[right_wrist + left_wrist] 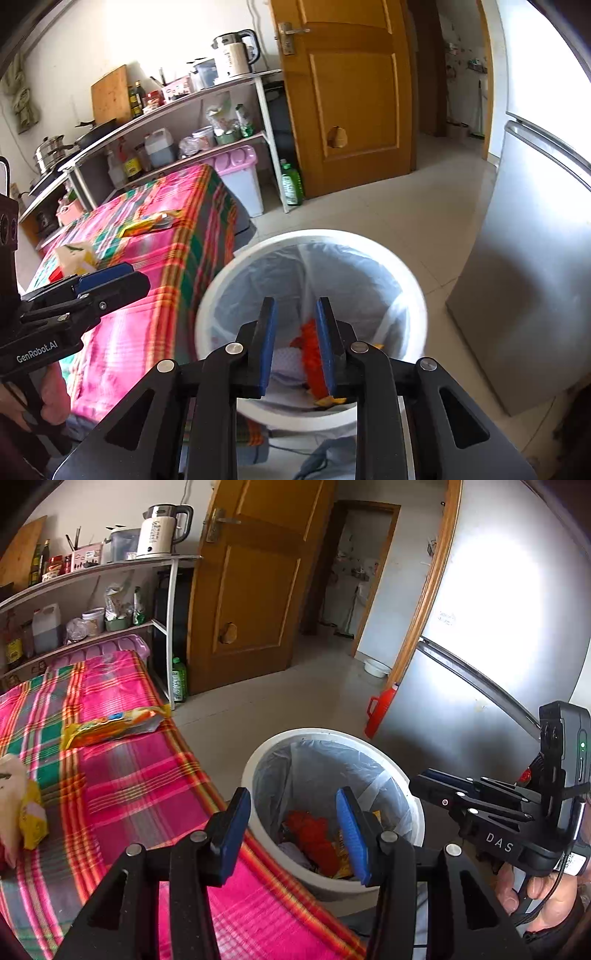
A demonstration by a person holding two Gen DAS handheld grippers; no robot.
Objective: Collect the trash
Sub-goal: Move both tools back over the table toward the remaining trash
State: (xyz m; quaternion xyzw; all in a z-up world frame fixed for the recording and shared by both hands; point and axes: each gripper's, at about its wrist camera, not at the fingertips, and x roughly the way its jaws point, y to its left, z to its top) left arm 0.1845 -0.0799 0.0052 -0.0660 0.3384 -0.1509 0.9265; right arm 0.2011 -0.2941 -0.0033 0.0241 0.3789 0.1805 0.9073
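A white trash bin (258, 760) (332, 236) with a clear liner stands on the floor beside the table with the pink plaid cloth (147, 794) (166, 266). Red and orange wrappers (314, 834) (310, 347) lie at its bottom. My left gripper (293, 812) hangs open over the table edge and the bin's near rim, with nothing between its blue pads. Directly above the bin, my right gripper (295, 314) stands partly open and empty. An orange snack wrapper (114, 725) (151, 223) and a white-and-yellow packet (22, 805) (75, 256) lie on the cloth.
A metal shelf (110, 566) with a kettle (162, 528), bottles and jars runs behind the table. A silver fridge (480, 646) stands right of the bin, with a red jug (378, 712) at its foot. A green bottle (291, 184) and a pink-lidded box (240, 173) sit near the wooden door (351, 92).
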